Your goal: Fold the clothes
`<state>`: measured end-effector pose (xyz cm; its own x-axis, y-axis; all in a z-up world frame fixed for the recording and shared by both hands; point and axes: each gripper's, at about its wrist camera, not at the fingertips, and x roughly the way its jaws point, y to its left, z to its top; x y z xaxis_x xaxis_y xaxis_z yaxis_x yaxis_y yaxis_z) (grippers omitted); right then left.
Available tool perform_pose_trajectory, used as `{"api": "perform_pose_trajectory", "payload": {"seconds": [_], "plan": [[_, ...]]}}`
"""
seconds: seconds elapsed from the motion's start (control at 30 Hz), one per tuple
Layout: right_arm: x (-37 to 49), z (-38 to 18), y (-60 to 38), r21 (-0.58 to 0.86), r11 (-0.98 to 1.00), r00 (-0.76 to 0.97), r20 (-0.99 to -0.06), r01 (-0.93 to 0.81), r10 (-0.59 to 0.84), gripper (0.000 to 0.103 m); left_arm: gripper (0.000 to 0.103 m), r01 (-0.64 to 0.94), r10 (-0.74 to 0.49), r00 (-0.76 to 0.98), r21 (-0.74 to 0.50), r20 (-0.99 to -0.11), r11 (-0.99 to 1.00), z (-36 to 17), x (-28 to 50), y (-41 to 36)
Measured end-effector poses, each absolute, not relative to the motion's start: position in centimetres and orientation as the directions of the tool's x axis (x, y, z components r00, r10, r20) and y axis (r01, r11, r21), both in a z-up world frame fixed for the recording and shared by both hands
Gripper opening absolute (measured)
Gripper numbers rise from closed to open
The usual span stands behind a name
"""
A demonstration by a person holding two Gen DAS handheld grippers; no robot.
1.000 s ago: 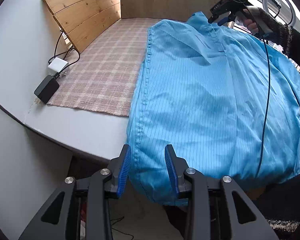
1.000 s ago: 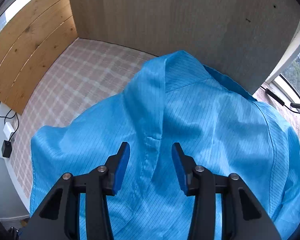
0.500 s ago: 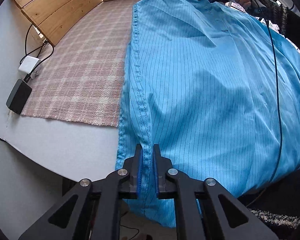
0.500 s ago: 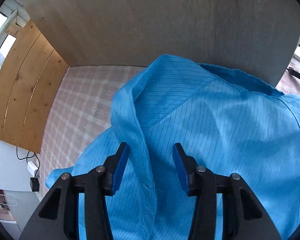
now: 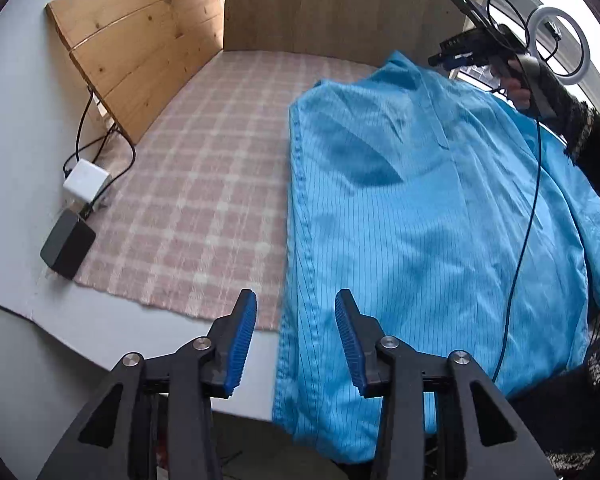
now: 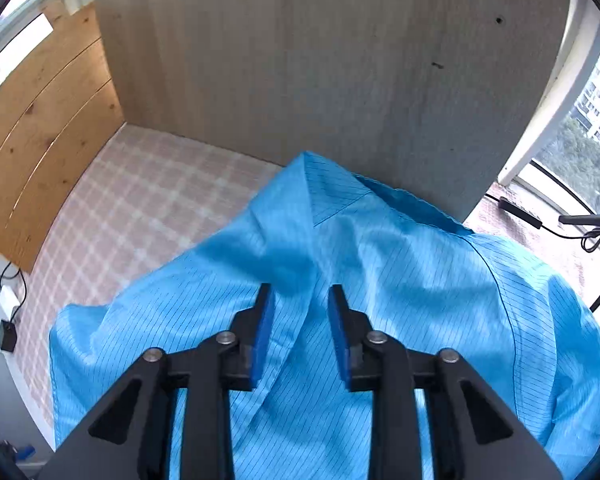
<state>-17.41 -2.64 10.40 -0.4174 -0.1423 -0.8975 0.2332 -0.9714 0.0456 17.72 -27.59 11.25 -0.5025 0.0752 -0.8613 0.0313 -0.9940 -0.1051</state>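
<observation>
Blue pinstriped fabric, one garment [image 5: 428, 216], covers the right part of the counter [image 5: 112, 344]; its hem hangs over the near edge. The left claw [image 5: 296, 338] hovers wide open and empty, the garment's left seam lying between and below its pads. One checked cloth [image 5: 204, 184] covers the counter to the left, beside one white adapter [image 5: 86, 180] and one black adapter [image 5: 68, 245]. Two wooden panels back the corner. The right claw [image 6: 300, 332] hangs open, gripping nothing, just above the placket below the collar [image 6: 332, 196].
</observation>
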Motion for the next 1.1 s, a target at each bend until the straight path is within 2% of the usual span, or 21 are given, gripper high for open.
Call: {"api": "perform_pose_trajectory", "payload": {"seconds": [0.03,0.07,0.17,0.23,0.33,0.47,0.5,0.57,0.6,0.63,0.67,0.77,0.87,0.93,1.0,1.07,1.1], "plan": [[-16.7,10.5,-3.0,0.033,-0.970,-0.429,-0.893,0.239,-0.136,0.051,0.043,0.016,0.108,-0.513,-0.135,-0.852,-0.991,11.5,15.4,-28.2],[-16.1,10.6,-3.4,0.023,-0.969,-0.438,-0.889,0.245,-0.132,0.051,0.044,0.005,0.127,-0.518,-0.151,-0.846,-0.988,11.5,13.2,-28.7],[-17.3,9.1,-2.7,0.099,-0.975,-0.388,-0.905,0.201,-0.172,0.051,0.045,-0.011,0.150,-0.493,-0.167,-0.857,-0.986,10.1,7.0,-29.8],[-18.9,8.1,-0.5,0.168,-0.976,-0.380,-0.901,0.135,-0.208,0.051,0.045,-0.014,0.203,-0.456,-0.221,-0.867,-0.975,8.6,4.0,-30.1],[-21.0,6.9,1.1,0.262,-0.963,-0.380,-0.886,0.060,-0.265,0.051,0.044,-0.028,0.262,-0.424,-0.277,-0.867,-0.961,6.8,1.7,-30.1],[-23.8,5.6,0.3,0.297,-0.952,-0.347,-0.887,0.077,-0.305,0.051,0.042,-0.056,0.346,-0.398,-0.354,-0.849,-0.933,5.4,-0.1,-29.7],[-24.3,5.4,-0.1,0.315,-0.945,-0.339,-0.883,0.087,-0.325,0.051,0.041,-0.059,0.351,-0.402,-0.358,-0.846,-0.932,5.3,-0.4,-29.5],[-24.9,5.0,-1.0,0.337,-0.936,-0.329,-0.877,0.099,-0.350,0.051,0.022,-0.054,0.364,-0.412,-0.377,-0.835,-0.925,5.2,-0.7,-29.5],[-25.2,4.8,-1.5,0.348,-0.932,-0.324,-0.874,0.105,-0.363,0.049,0.006,-0.048,0.372,-0.418,-0.388,-0.829,-0.920,5.1,-0.8,-29.5],[-25.4,4.6,-2.0,0.359,-0.927,-0.320,-0.870,0.112,-0.376,0.040,0.005,-0.040,0.374,-0.430,-0.397,-0.822,-0.917,5.2,-0.7,-29.6],[-24.8,5.3,-2.1,0.376,-0.917,-0.334,-0.854,0.132,-0.399,0.002,0.004,-0.030,0.372,-0.453,-0.403,-0.810,-0.915,5.7,-0.1,-29.7],[-23.0,7.3,-2.6,0.423,-0.886,-0.372,-0.804,0.192,-0.464,0.001,0.003,-0.028,0.379,-0.531,-0.431,-0.758,-0.902,7.6,2.9,-30.1],[-22.1,9.7,-0.4,0.342,-0.930,-0.505,-0.784,0.135,-0.361,0.001,0.005,-0.019,0.357,-0.503,-0.403,-0.787,-0.915,6.9,3.8,-29.5],[-23.3,8.9,-0.1,0.232,-0.970,-0.512,-0.826,0.076,-0.237,0.001,0.011,-0.011,0.306,-0.456,-0.339,-0.836,-0.941,5.6,3.5,-29.0],[-24.7,7.5,-0.7,0.137,-0.988,-0.468,-0.870,0.076,-0.156,0.002,0.011,-0.002,0.262,-0.424,-0.289,-0.867,-0.957,5.0,3.7,-28.8],[-24.8,7.2,-1.3,0.129,-0.987,-0.422,-0.893,0.096,-0.158,0.004,0.009,0.019,0.256,-0.453,-0.296,-0.854,-0.955,6.3,5.7,-30.3],[-24.6,7.4,-1.5,0.127,-0.987,-0.413,-0.897,0.097,-0.156,0.010,0.012,0.029,0.252,-0.467,-0.300,-0.848,-0.954,7.0,6.7,-31.0]]}}
